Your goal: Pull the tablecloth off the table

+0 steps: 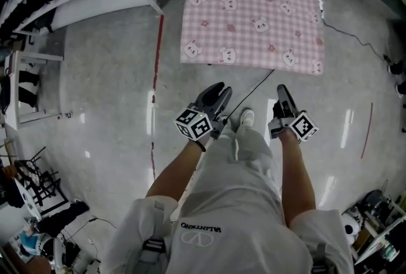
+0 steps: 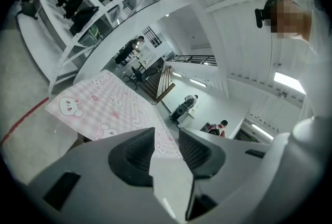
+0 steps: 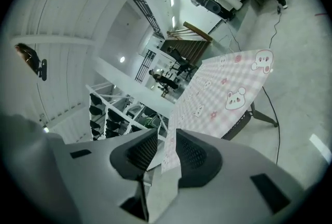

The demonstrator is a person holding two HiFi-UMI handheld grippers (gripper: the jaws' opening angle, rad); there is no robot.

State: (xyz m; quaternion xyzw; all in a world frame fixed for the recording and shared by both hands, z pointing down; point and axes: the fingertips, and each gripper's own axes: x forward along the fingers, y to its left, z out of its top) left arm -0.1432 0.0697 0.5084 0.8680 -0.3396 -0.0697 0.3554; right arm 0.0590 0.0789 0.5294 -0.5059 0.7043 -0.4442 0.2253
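A pink checked tablecloth printed with white bears [image 1: 250, 9] lies spread flat over the desk at the top of the head view, covering its whole top, with its near edge hanging just past the front. In the right gripper view one dark desk leg [image 3: 262, 117] shows under the cloth's corner.

Both tools are held low over the polished grey floor [image 1: 101, 76], well short of the cloth and pointing towards it. The left gripper [image 1: 216, 98] has its jaws spread. In its own view the dark ribbed pads [image 2: 137, 150] stand apart with nothing between them and touch nothing. The cloth shows only far off through the gap.

The right gripper [image 1: 282, 98] is likewise spread and empty. Its pads [image 3: 191, 153] stand clear of each other and of the cloth.
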